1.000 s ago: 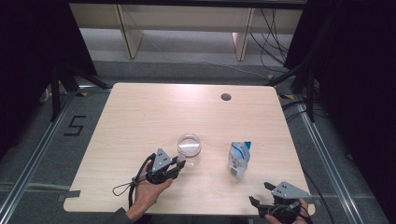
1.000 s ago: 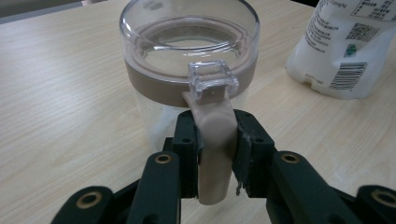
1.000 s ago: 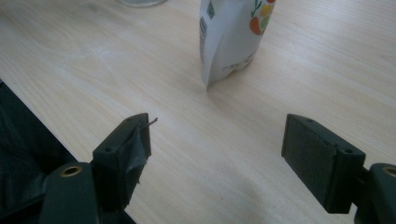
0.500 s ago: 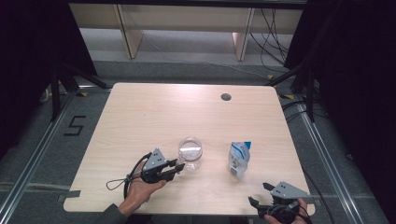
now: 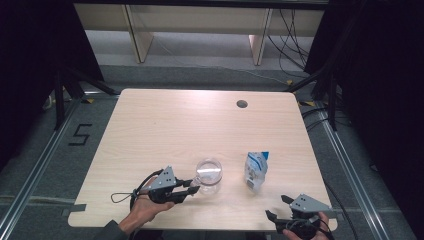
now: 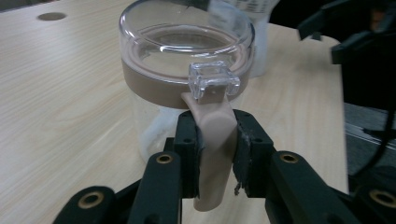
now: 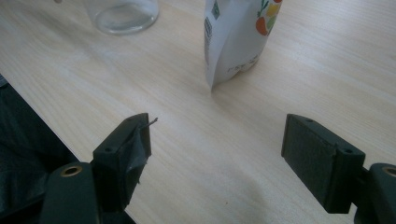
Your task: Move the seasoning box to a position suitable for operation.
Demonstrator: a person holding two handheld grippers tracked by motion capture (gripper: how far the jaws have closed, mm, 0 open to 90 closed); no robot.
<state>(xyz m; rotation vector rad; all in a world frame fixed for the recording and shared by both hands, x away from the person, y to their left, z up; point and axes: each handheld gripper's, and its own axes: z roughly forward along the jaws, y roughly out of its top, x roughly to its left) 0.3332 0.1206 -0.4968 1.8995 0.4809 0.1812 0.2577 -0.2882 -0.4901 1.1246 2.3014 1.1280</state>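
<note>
on light wood table [image 5: 165, 125], near front edge: clear jar [image 5: 208, 176] with beige latch tab [image 6: 212, 149] pinched in left gripper [image 6: 215, 156], likely rigid, slick, fragile, best gripped by that tab; right gripper [image 7: 217, 154] wide, empty, short of snack pouch [image 7: 238, 37].

High view looks forward and down over the whole table [image 5: 165, 125]. Left gripper view sits low, tight on the jar [image 6: 187, 60]. Right gripper view looks level across bare wood toward the pouch [image 7: 238, 37]; both catch jar and pouch.
</note>
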